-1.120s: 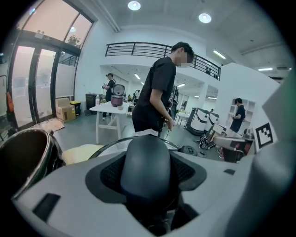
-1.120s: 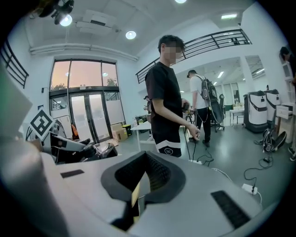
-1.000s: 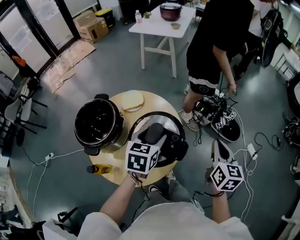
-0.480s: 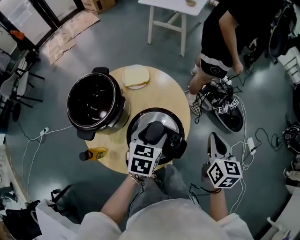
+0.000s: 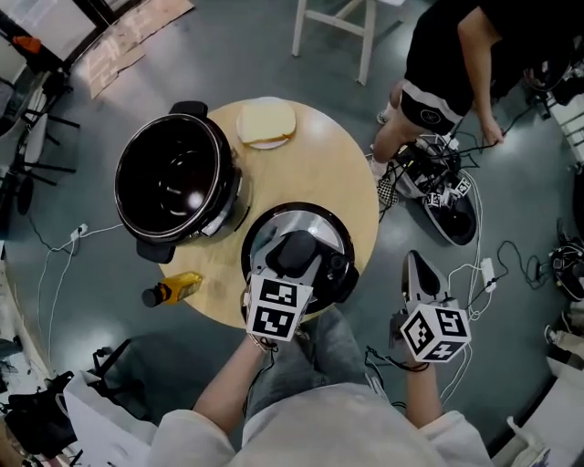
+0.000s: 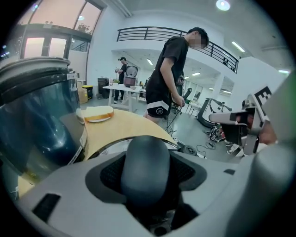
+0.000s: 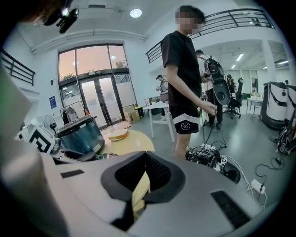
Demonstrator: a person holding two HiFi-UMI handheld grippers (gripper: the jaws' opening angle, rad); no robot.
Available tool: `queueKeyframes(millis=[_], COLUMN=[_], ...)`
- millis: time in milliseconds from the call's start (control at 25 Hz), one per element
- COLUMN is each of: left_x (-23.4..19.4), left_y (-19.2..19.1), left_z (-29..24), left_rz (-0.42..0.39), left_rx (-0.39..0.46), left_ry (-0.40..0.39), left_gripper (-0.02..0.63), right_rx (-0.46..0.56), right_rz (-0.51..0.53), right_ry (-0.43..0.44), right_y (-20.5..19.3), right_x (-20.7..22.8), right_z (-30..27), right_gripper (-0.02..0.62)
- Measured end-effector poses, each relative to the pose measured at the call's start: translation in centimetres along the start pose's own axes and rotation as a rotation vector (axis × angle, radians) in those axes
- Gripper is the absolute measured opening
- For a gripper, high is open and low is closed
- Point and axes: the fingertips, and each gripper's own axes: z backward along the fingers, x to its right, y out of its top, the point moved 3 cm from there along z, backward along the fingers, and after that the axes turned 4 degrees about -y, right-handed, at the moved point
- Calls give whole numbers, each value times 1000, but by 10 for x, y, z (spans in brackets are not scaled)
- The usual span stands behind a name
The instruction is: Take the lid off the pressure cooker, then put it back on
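Note:
The pressure cooker pot (image 5: 173,187) stands open on the left of the round wooden table (image 5: 347,173); its dark glossy wall (image 6: 37,120) fills the left of the left gripper view. The steel lid (image 5: 265,239) hangs low over the table's near edge; I cannot tell whether it rests there. My left gripper (image 5: 297,266) is shut on the lid's black handle knob (image 6: 148,169). My right gripper (image 5: 418,266) hangs off the table to the right, over the floor, its jaws (image 7: 138,190) shut with nothing between them.
A slice of bread (image 5: 266,123) lies at the table's far side. A yellow bottle (image 5: 172,290) lies on its side near the pot's front. A person in black (image 5: 456,55) stands to the right by a tangle of cables (image 5: 438,182). White table legs (image 5: 333,18) stand beyond.
My left gripper has come down toward the table with the lid in its grip. My right gripper has sunk beside the table too. The pot has stayed put.

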Motion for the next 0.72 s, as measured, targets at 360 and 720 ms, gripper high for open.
queueKeyframes(millis=[360, 720], left_x=[-4, -4], left_y=[-1, -13], left_z=[-13, -20], left_rz=[-34, -82], left_rx=[-11, -52], left_ry=[32, 58], left_gripper=[272, 272], right_rx=[-32, -53], right_rz=[7, -12], right_ry=[16, 8], right_y=[-6, -15], right_x=[-2, 8], right_z=[-16, -22], right_gripper=[2, 2])
